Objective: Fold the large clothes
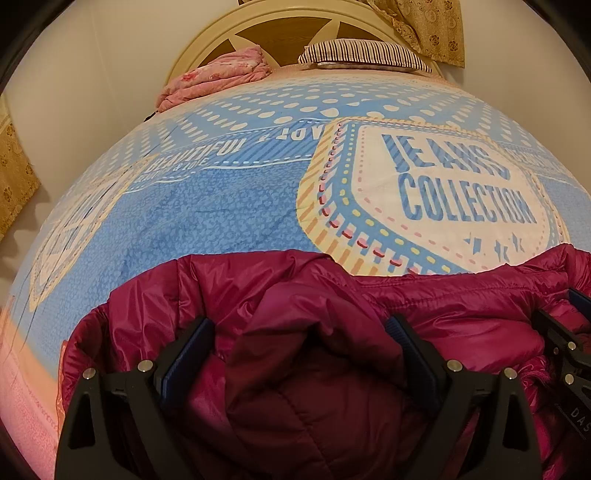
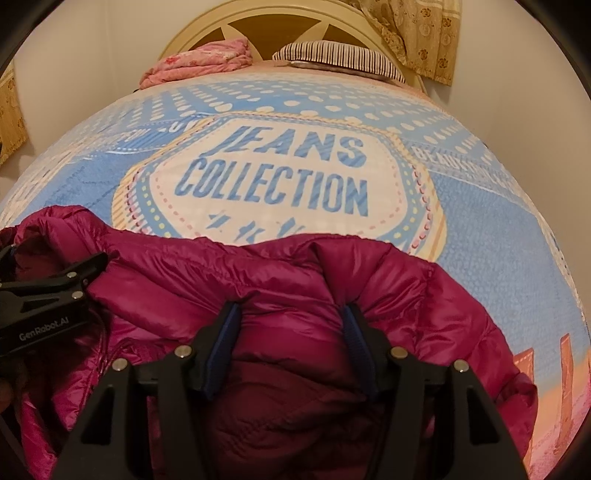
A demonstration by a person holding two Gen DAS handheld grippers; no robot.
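Observation:
A magenta puffer jacket point(image 1: 295, 295) lies bunched on the near end of the bed; it also fills the lower right wrist view point(image 2: 207, 280). My left gripper point(image 1: 299, 332) has its jaws wide apart with a thick fold of the jacket bulging between the blue pads. My right gripper point(image 2: 291, 321) stands narrower, its pads pressing a fold of the jacket between them. The right gripper also shows at the right edge of the left wrist view point(image 1: 565, 332), and the left gripper at the left edge of the right wrist view point(image 2: 55, 280). The jacket's lower part is hidden under the grippers.
The bed is covered by a blue printed sheet point(image 1: 229, 206) reading "JEANS COLLECTION". At its far end lie a pink folded blanket point(image 1: 218, 77) and a striped pillow point(image 1: 362, 53) against a cream headboard point(image 1: 207, 40). Gold curtains point(image 1: 432, 29) hang at the back right.

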